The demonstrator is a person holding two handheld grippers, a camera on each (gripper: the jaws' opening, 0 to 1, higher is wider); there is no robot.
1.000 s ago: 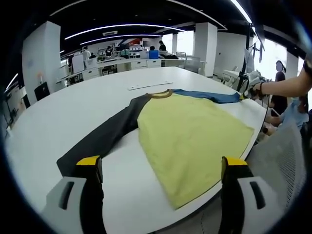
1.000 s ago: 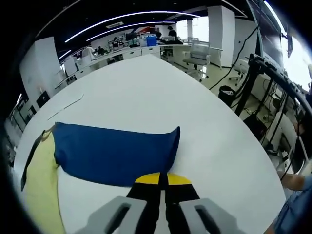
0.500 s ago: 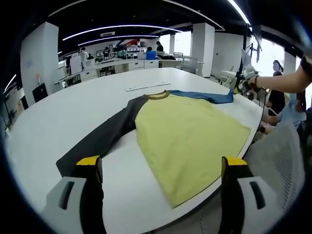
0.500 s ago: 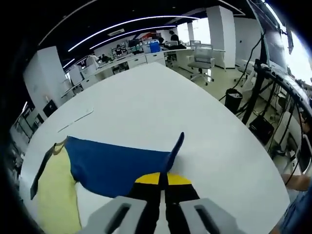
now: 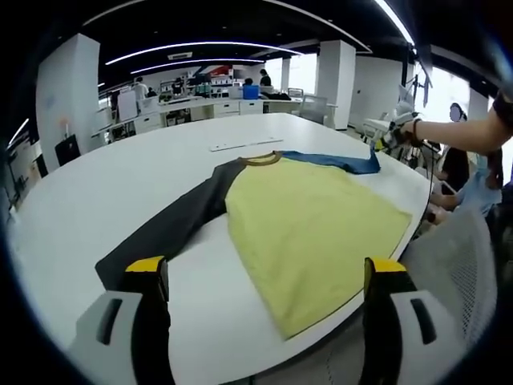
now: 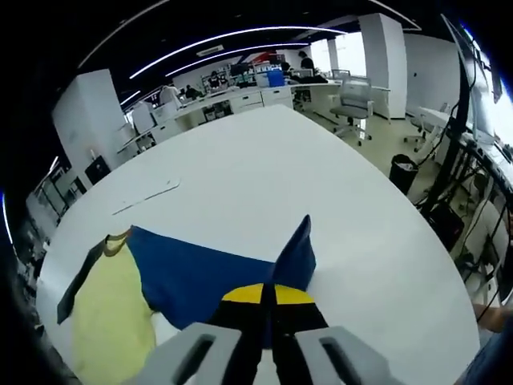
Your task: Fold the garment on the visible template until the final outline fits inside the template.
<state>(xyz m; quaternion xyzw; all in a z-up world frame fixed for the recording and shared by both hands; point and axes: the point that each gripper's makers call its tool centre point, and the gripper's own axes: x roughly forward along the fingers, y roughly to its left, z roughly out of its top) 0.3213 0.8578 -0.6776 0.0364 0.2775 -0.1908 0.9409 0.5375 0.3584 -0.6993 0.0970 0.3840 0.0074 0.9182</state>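
While the right gripper [image 6: 268, 293] pinches the blue sleeve [image 6: 212, 269] cuff, jaws shut on it and the cuff lifted off the bench [image 6: 264, 176], the yellow body [image 5: 313, 224] of the garment lies flat beside that sleeve, toward the collar [image 5: 263, 158]. Sleeve's long axis runs from the cuff to the collar, so the fold likely goes inward over the body. Left gripper [image 5: 264, 277] is wide open, empty, near the black sleeve [image 5: 172, 224] end. Soft knit fabric, smooth white bench; no template outline I can make out

Colours of a shirt on a table

The shirt [image 5: 309, 228] had a yellow body, one dark grey sleeve [image 5: 172, 228], one blue sleeve [image 6: 212, 277], brown collar; the table [image 5: 88, 192] was plain white.
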